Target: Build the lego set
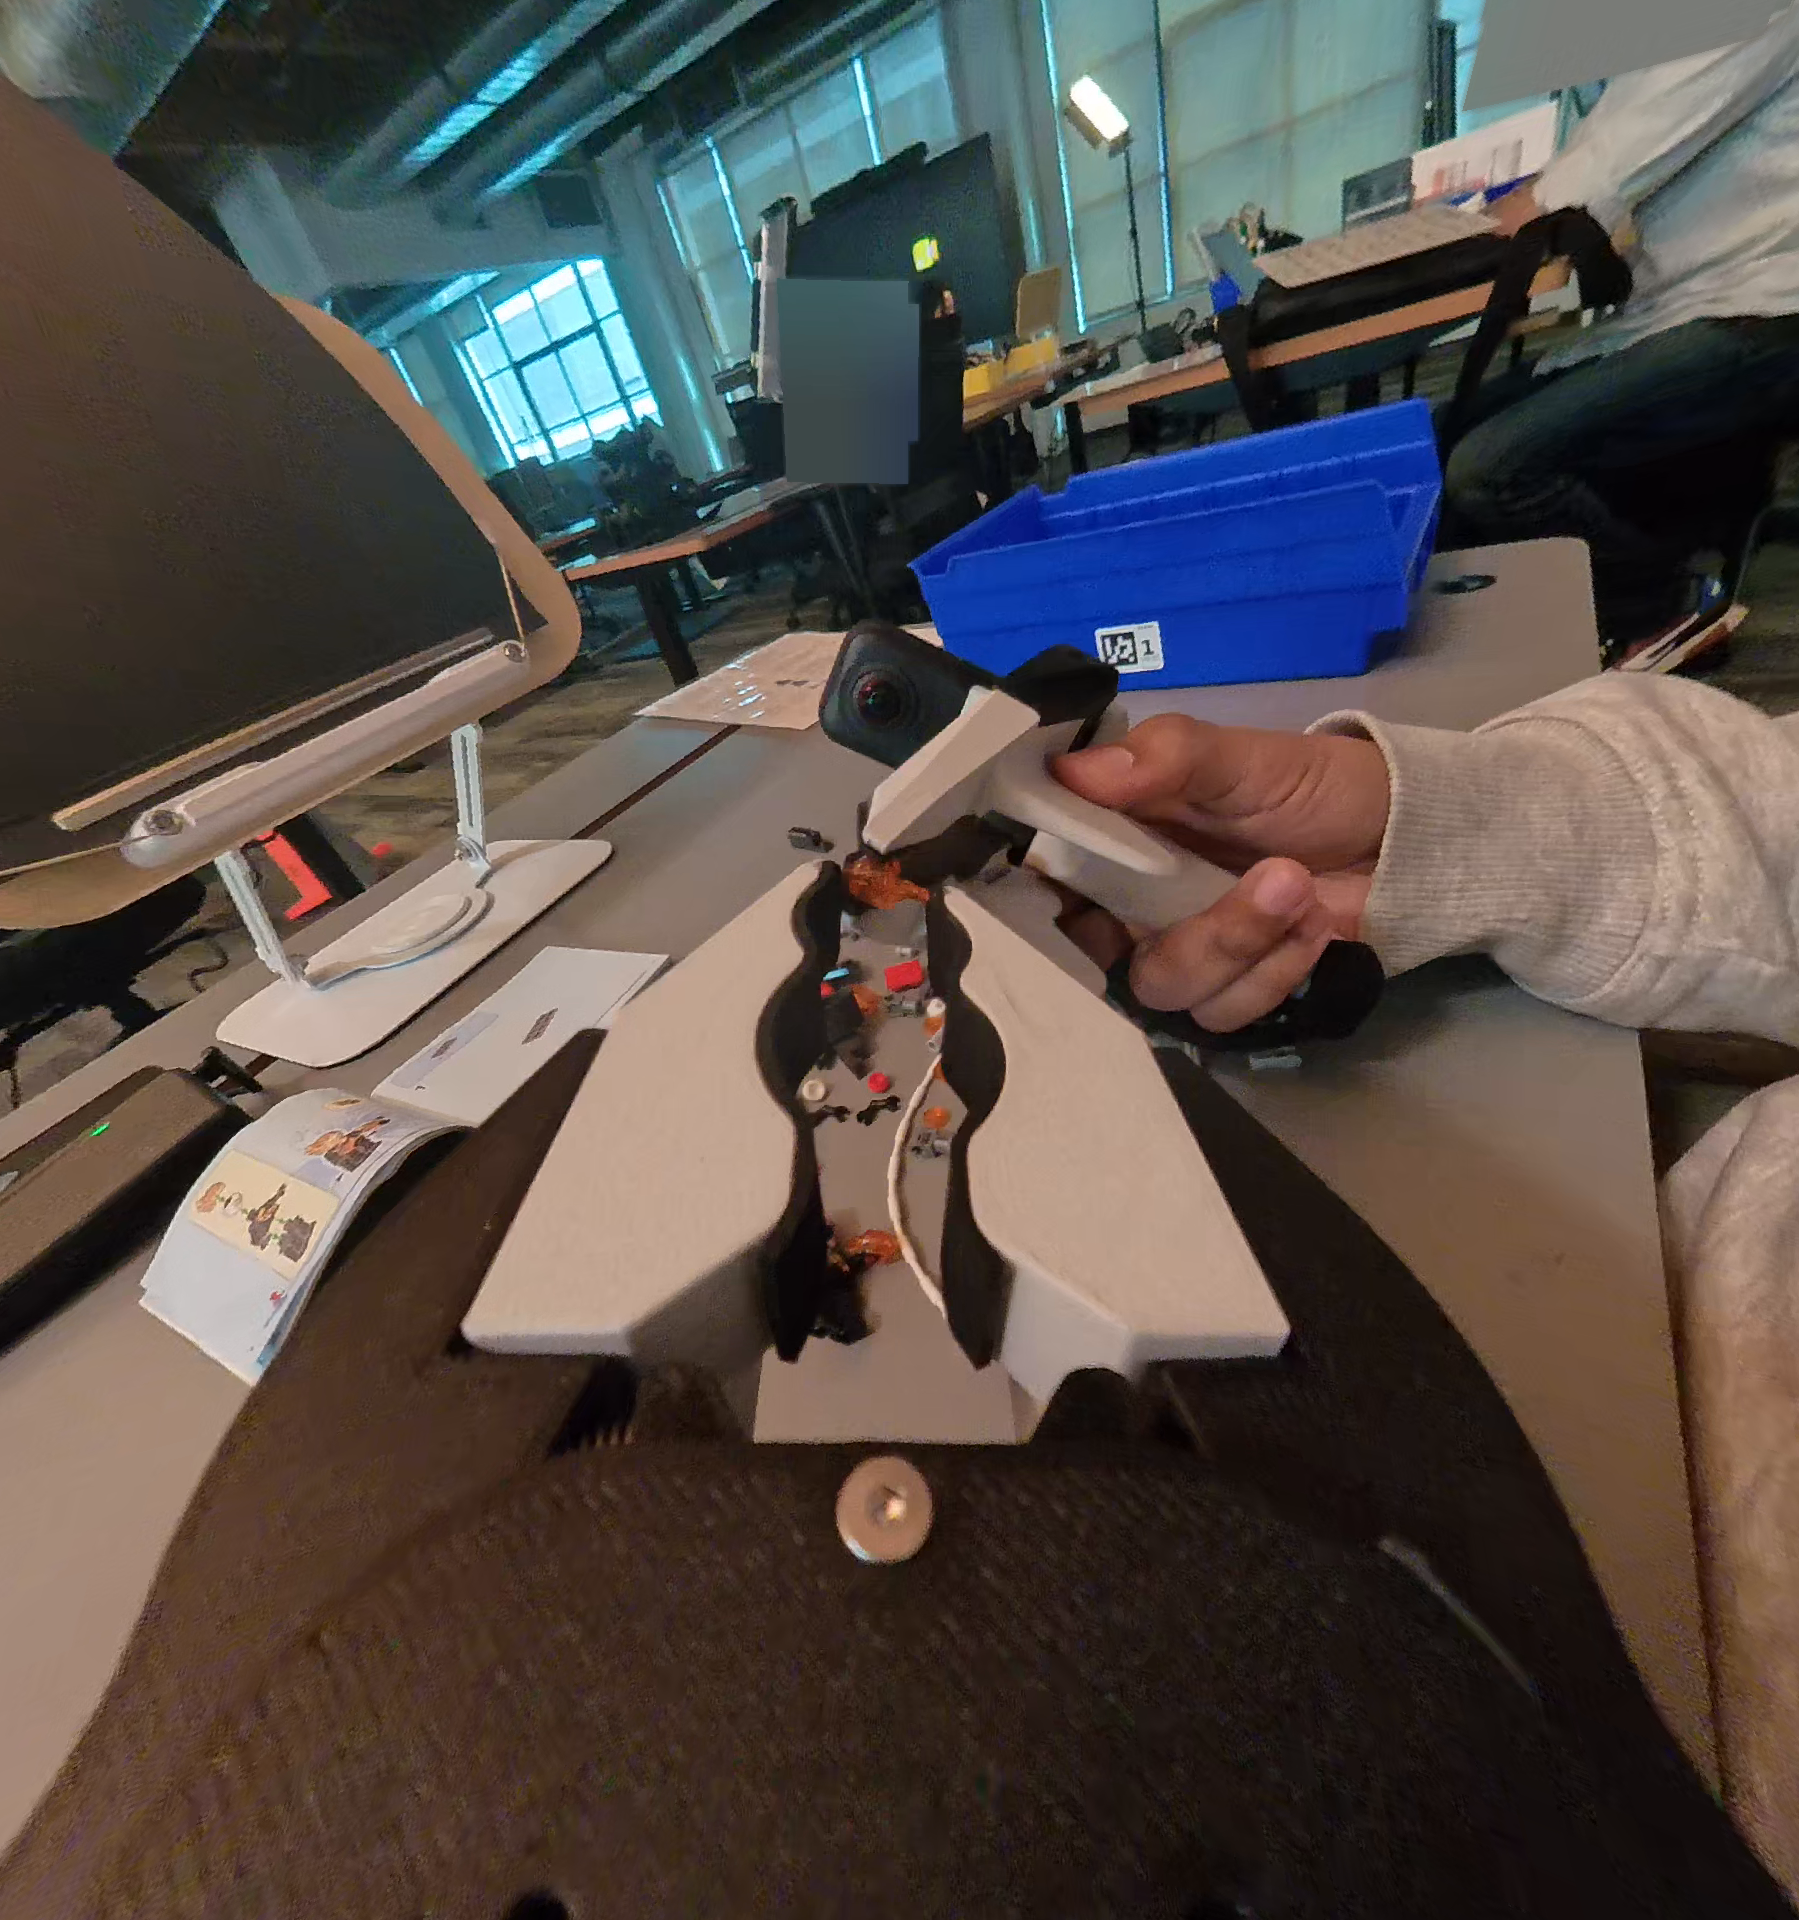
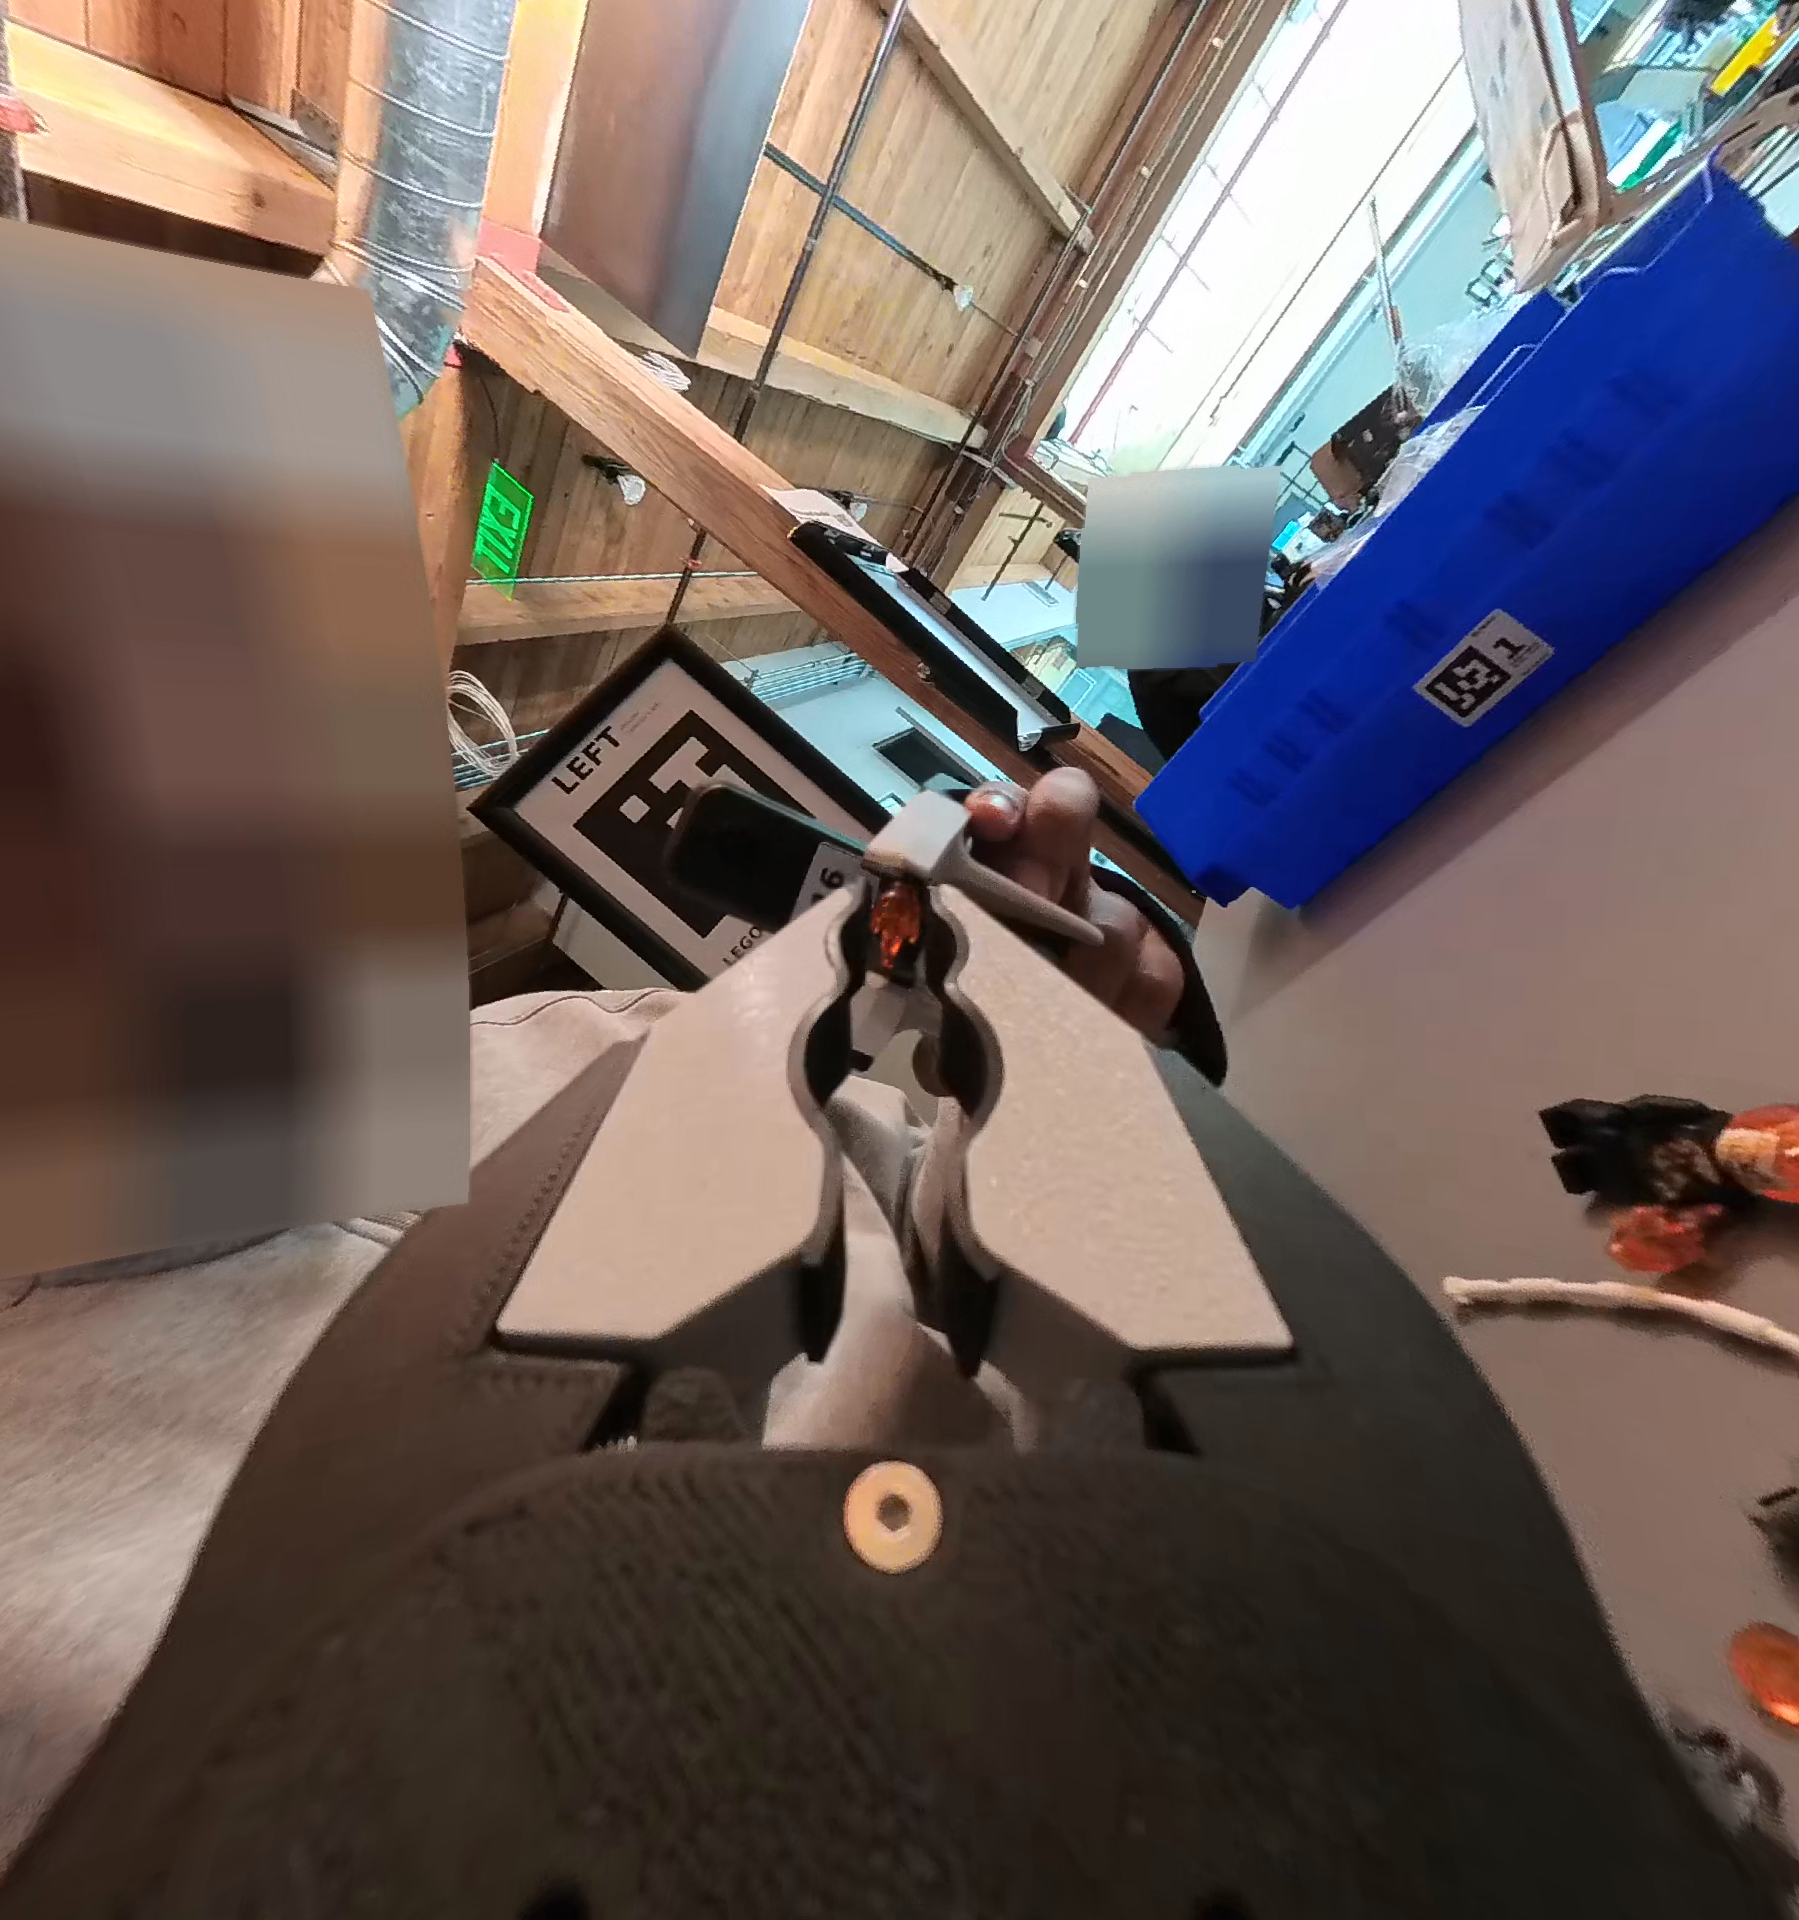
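Right wrist view: a small translucent orange flame piece (image 2: 893, 928) is seen pinched at the tips of the right gripper (image 2: 895, 940), its jaws narrowed onto it, held above the grey table (image 2: 1497, 1039). It is also met by the tips of the left gripper (image 1: 879, 883), whose grip cannot be told. Light, stiff and slick, the piece is judged best taken at its base. Loose bricks (image 1: 900, 977) and a blue bin (image 1: 1186, 561) lie beyond.
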The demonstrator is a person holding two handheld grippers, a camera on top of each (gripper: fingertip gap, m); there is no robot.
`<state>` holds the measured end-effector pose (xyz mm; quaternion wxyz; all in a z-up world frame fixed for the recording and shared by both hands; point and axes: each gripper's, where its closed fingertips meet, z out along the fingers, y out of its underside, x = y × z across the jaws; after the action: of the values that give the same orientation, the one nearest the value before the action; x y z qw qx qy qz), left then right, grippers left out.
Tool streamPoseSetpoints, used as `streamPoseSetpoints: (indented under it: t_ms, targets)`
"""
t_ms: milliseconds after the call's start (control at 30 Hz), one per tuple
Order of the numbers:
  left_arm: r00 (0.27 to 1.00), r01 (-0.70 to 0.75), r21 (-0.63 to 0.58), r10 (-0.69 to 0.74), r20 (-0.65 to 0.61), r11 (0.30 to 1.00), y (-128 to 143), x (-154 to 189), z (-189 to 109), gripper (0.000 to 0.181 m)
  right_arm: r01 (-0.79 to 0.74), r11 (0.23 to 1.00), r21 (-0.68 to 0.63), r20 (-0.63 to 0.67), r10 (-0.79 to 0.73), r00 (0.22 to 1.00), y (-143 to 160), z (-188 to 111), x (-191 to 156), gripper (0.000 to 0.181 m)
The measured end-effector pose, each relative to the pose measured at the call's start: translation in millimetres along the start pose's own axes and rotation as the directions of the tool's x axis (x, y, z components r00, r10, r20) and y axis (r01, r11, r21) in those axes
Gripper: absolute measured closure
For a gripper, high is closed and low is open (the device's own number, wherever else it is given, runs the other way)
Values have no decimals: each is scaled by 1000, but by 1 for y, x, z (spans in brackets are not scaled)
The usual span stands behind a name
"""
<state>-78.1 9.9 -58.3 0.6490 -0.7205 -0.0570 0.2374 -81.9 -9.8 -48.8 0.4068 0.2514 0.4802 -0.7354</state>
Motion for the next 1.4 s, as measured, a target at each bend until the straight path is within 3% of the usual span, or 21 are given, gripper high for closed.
streamPoseSetpoints:
  t_ms: [33, 233, 400, 700, 1033, 1200, 1400]
  targets:
    - [1000, -5, -5, 5, 8, 1000, 1, -1, 1, 167, 7, 1000, 0, -12, -7, 1000, 0, 0, 1, 174]
    - [993, 64, 45, -68, 92, 997, -2, -9, 5, 167, 71, 996, 49, -38, -70, 997, -10, -6, -2, 175]
    - [984, 95, 75, -105, 143, 993, -4, -18, 2, 179, 83, 995, 57, -33, -82, 996, -12, -8, -5, 175]
    - [994, 64, 71, -70, 85, 995, -4, -8, 1, 171, 82, 995, 61, -55, -79, 995, -12, -9, -1, 175]
    - [999, -5, 42, 3, 33, 999, -3, -2, -5, 181, 63, 998, 25, -38, -62, 997, -5, -5, 0, 175]
    - [997, -67, 25, 68, -21, 997, -2, 0, -14, 181, 58, 998, 8, -38, -58, 998, -5, -9, -2, 162]
    - [991, -57, -7, 56, -120, 998, 0, 9, -22, 181, 218, 967, -129, -136, -235, 962, 10, -3, 3, 165]
